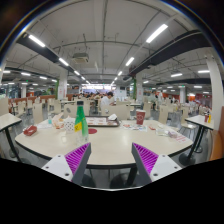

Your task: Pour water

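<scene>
Item 1, nearest: the gripper (110, 160), held level above the near edge of the counter. Its two fingers are spread wide with nothing between them; the left pad (76, 156) and the right pad (146, 158) show magenta, each on a dark finger.

Item 2: the counter (110, 145), pale and rounded, running ahead of the fingers and beyond them.

Item 3: a green bottle (81, 121) with a yellow cap, upright on the counter at about 11 o'clock from the gripper, beyond the left finger and well apart from it. Whether it holds water cannot be told.

Item 4: a small dark lump (93, 130) on the counter, just beside the bottle at its 3 o'clock. Too small to name.

Item 5: a flat tray (101, 122) behind the bottle, near 12 o'clock, lying on the counter.

Item 6: a red cup (140, 117), upright at about 1 o'clock, beyond the right finger, well apart from the bottle.

Item 7: a red object (30, 130) at about 10 o'clock, near the counter's left rim; its kind cannot be told.

Item 8: further tables and chairs (198, 122) at 2 o'clock and at 9 o'clock, behind the counter.

Item 9, farthest: a large hall with several people (105, 103) around 12 o'clock, and a ceiling crossed by long strip lights (157, 33).
</scene>
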`<action>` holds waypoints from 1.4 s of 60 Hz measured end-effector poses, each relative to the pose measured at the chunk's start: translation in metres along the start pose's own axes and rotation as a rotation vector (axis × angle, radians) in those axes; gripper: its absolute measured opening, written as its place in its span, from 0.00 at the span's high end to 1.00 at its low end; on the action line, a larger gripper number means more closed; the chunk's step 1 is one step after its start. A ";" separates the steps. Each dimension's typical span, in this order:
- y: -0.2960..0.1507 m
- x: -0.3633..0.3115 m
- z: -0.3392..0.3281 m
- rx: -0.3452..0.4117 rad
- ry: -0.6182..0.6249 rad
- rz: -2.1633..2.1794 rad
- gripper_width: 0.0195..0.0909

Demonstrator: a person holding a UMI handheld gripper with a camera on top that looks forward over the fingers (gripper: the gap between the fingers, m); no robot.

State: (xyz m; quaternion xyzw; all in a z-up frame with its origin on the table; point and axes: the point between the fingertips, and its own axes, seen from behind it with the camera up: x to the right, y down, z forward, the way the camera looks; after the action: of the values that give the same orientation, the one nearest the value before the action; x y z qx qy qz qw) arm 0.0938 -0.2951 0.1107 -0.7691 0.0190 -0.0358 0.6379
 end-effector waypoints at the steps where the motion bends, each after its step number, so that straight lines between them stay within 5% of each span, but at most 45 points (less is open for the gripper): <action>1: 0.000 0.000 0.000 0.001 0.002 -0.002 0.12; 23: -0.011 -0.016 0.028 -0.005 -0.071 0.032 0.12; 44: -0.015 -0.111 0.128 -0.059 -0.171 0.012 0.13; 57: -0.015 -0.138 0.201 -0.104 -0.117 -0.053 0.14; 60: -0.006 -0.142 0.217 -0.132 -0.097 -0.060 0.21; 62: 0.002 -0.143 0.230 -0.162 -0.095 -0.058 0.54; 74: -0.002 -0.147 0.241 -0.151 -0.079 -0.053 0.73; 84: -0.003 -0.147 0.246 -0.150 -0.111 -0.089 0.75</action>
State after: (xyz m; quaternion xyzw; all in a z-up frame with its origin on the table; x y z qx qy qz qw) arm -0.0331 -0.0429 0.0640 -0.8156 -0.0478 -0.0199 0.5763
